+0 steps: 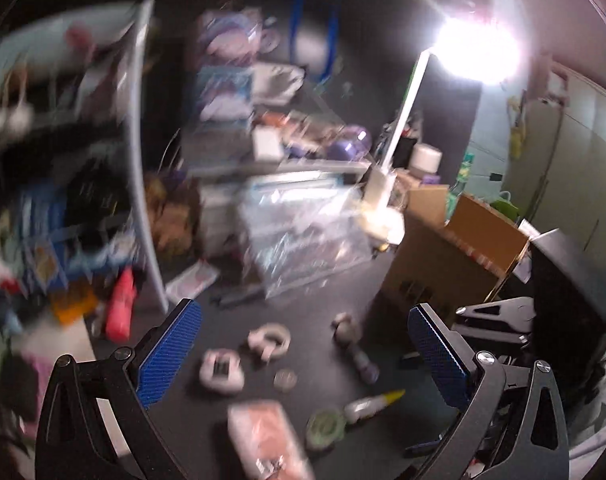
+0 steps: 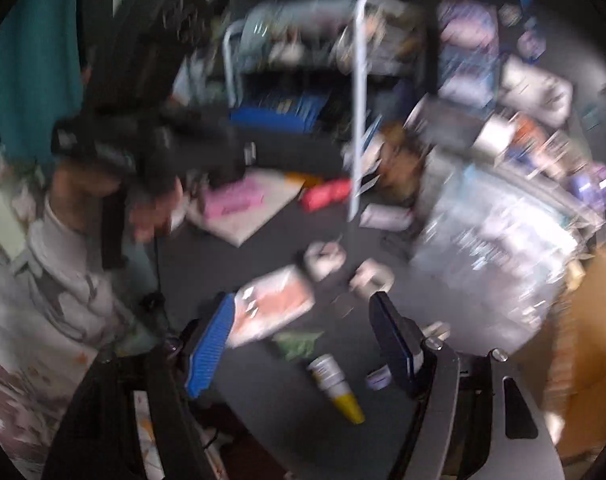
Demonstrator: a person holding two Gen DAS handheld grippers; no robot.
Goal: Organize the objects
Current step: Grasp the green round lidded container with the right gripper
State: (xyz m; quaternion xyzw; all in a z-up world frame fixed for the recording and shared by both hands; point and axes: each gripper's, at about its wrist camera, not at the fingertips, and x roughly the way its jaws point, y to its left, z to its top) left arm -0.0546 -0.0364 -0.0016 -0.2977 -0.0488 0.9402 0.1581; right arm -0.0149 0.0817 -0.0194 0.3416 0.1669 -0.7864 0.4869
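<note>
Both views blurred. Left gripper fingers spread wide, empty. Right gripper fingers parted, grasping nothing. Small items lie scattered on the dark desk, lower centre: salmon-pink flat packet, yellow-capped white tube, apparently awaiting sorting.

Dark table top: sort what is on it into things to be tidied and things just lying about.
To tidy:
white tape rolls
tube with a yellow cap
green roll
pink packet
small purple bottle

Lying about:
cardboard box
clear plastic bag
lamp
shelf rack
red pouch

Blur leaves smaller items unclear.
</note>
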